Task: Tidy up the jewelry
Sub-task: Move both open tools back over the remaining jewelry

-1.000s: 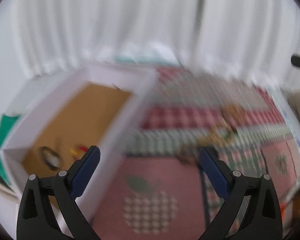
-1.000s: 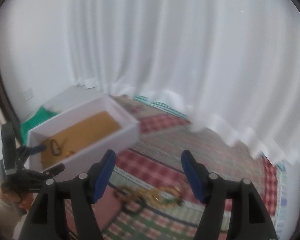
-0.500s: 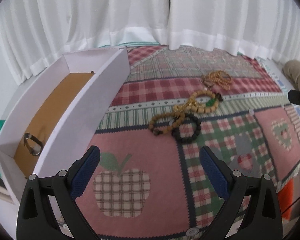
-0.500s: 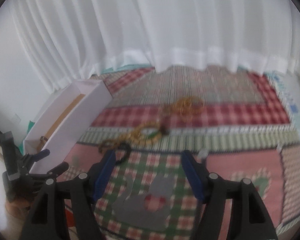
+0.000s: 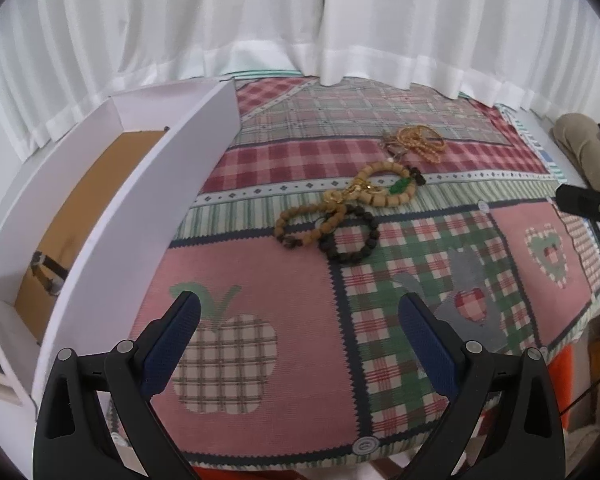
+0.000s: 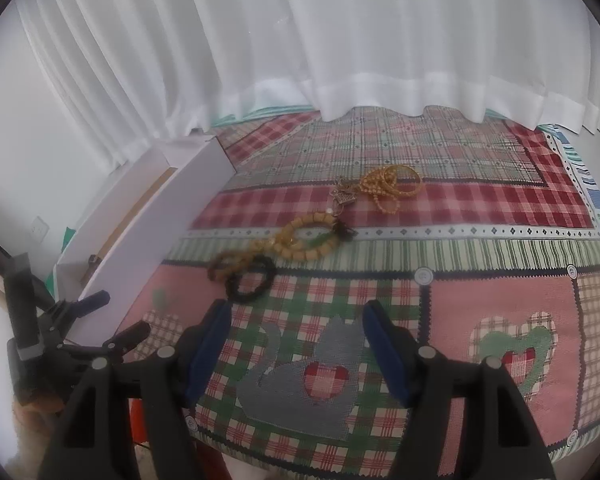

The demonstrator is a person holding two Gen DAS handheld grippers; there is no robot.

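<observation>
A white box (image 5: 148, 200) with a brown floor stands at the table's left; a dark ring-like piece (image 5: 48, 276) lies inside it. On the patchwork cloth lie a black bead bracelet (image 5: 350, 236), a brown bead bracelet (image 5: 300, 222), a tan bead bracelet with a green charm (image 5: 388, 186) and a heap of gold chains (image 5: 418, 142). My left gripper (image 5: 298, 336) is open and empty, above the apple patch, short of the bracelets. My right gripper (image 6: 296, 340) is open and empty, just short of the black bracelet (image 6: 250, 280). The box also shows in the right wrist view (image 6: 140, 240).
White curtains (image 5: 300, 20) hang behind the table. The cloth's front edge (image 5: 340, 448) lies just below my left gripper. The left gripper (image 6: 80, 328) shows at the lower left of the right wrist view. A beige bundle (image 5: 584, 152) lies at far right.
Both views have swung from the box and curtains towards the table middle and steadied. The bracelets now lie nearer ahead of both grippers. Both grippers have stayed open.
</observation>
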